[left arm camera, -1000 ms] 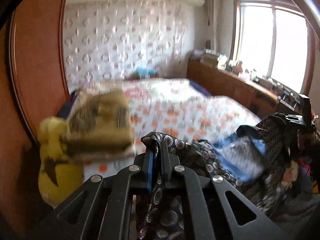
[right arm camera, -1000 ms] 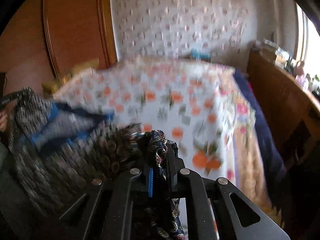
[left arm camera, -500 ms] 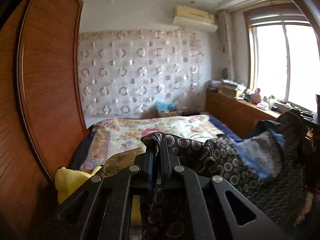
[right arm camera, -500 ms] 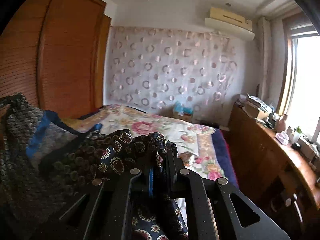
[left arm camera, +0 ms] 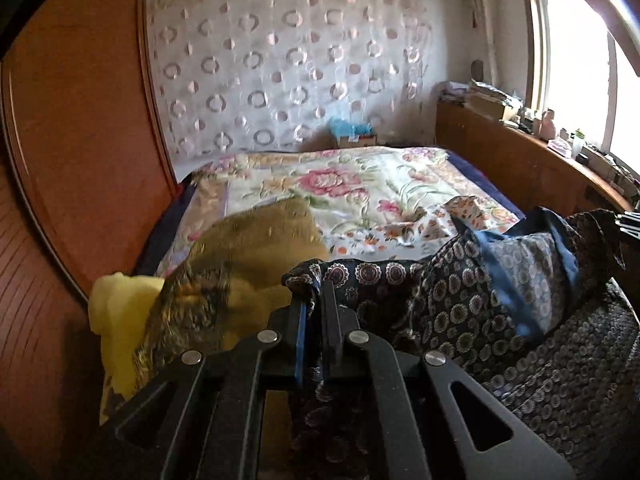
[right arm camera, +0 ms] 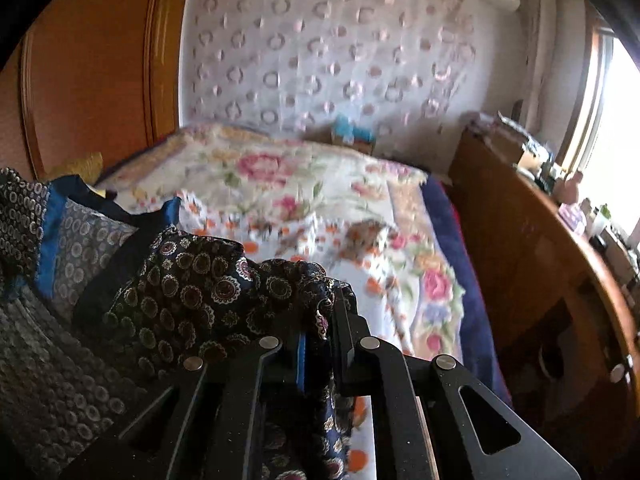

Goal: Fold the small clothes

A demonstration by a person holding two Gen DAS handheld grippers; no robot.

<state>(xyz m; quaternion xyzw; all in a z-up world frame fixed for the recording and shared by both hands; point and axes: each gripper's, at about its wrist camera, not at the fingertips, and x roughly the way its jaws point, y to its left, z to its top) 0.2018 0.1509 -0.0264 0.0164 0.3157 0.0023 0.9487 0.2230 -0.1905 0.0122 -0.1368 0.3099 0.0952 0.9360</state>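
**Garment pinched at both ends above the bed**

Nearest the left camera, the left hand-held gripper (left arm camera: 314, 304) is pressed together on a bunched edge of the garment (left arm camera: 472, 304), a dark blue cloth printed with round medallions. The cloth runs from these fingers to the right, where a lighter blue-edged panel shows, and rises toward the frame edge.

Nearest the right camera, the right hand-held gripper (right arm camera: 326, 312) is likewise pinching a gathered fold of the same garment (right arm camera: 192, 292). The cloth spreads leftward from it and hangs below the fingers.

The garment is thus held between the two grippers, above the near end of the bed (left arm camera: 360, 188), not lying flat on it.

Beside the left gripper, to its left, an olive-gold cloth (left arm camera: 248, 256) lies over a yellow item (left arm camera: 116, 320) at the bed's edge, by the wooden wardrobe (left arm camera: 80, 140).

Beyond, the floral bedspread (right arm camera: 304, 196) covers the bed. A wooden cabinet (right arm camera: 540, 248) runs along the right under the window. A curtain with ring pattern (left arm camera: 288, 68) covers the far wall.
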